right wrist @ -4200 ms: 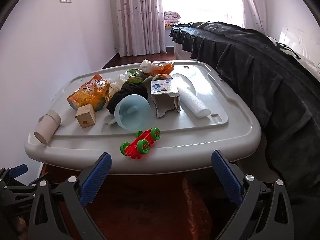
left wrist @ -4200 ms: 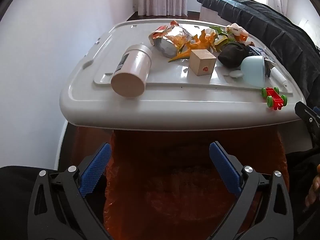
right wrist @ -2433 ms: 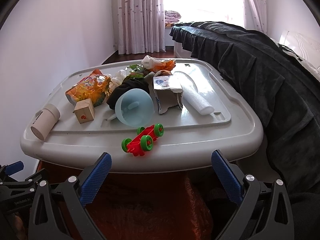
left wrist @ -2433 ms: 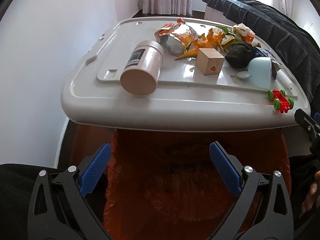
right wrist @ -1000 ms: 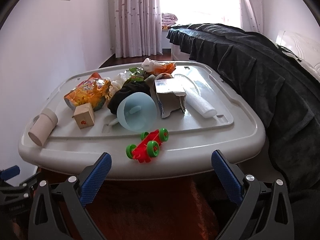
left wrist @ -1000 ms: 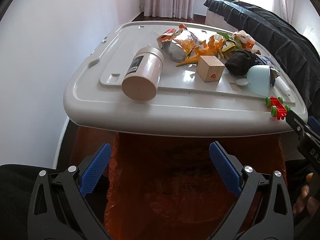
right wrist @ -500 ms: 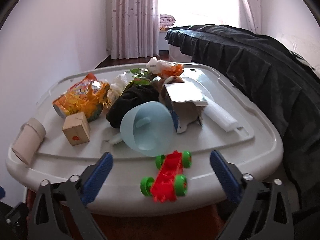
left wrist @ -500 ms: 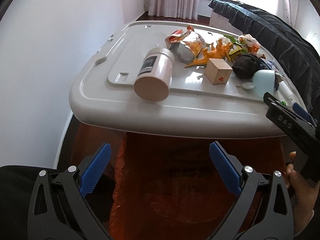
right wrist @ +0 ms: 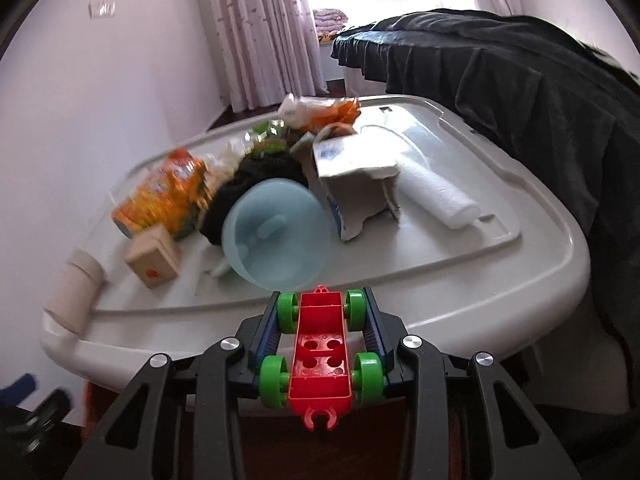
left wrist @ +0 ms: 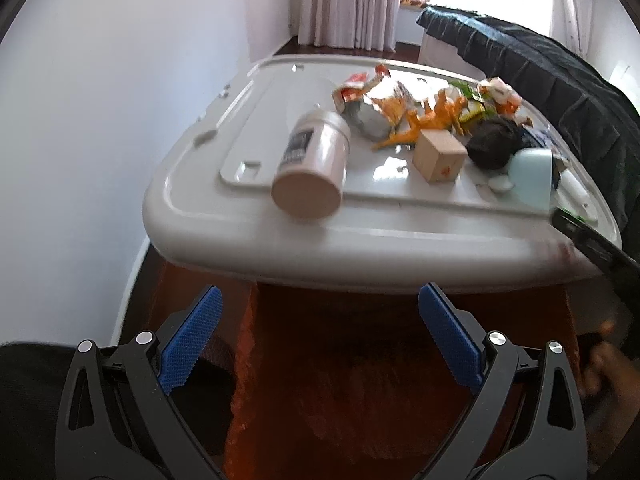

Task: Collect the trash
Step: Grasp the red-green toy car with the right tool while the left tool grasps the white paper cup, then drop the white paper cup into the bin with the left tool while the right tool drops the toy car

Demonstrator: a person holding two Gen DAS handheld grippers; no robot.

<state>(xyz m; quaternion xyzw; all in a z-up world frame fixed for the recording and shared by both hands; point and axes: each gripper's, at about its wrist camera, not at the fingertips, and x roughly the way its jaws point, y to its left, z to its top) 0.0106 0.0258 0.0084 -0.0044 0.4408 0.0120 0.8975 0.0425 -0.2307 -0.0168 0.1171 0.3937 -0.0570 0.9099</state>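
Observation:
A red toy car (right wrist: 320, 344) with green wheels lies at the near edge of the grey lid (right wrist: 480, 300). My right gripper (right wrist: 321, 300) is closing on it, and the blue pads touch the wheels on both sides. Trash is heaped behind it: an orange snack bag (right wrist: 168, 196), a torn carton (right wrist: 356, 184), a white roll (right wrist: 436, 196) and crumpled wrappers (right wrist: 316, 110). My left gripper (left wrist: 319, 300) stands open with nothing between its fingers, above the orange bag (left wrist: 360, 380) below the lid's front edge (left wrist: 360, 240).
On the lid also lie a beige jar (left wrist: 312, 168) on its side, a wooden cube (left wrist: 440, 156), a pale blue bowl (right wrist: 276, 236) and a black cloth (right wrist: 256, 176). A bed with a dark cover (right wrist: 520, 80) runs along the right. A white wall stands at the left.
My right gripper has come forward to the lid's edge and closed its jaws around the toy car. My left gripper has stayed open over the bag.

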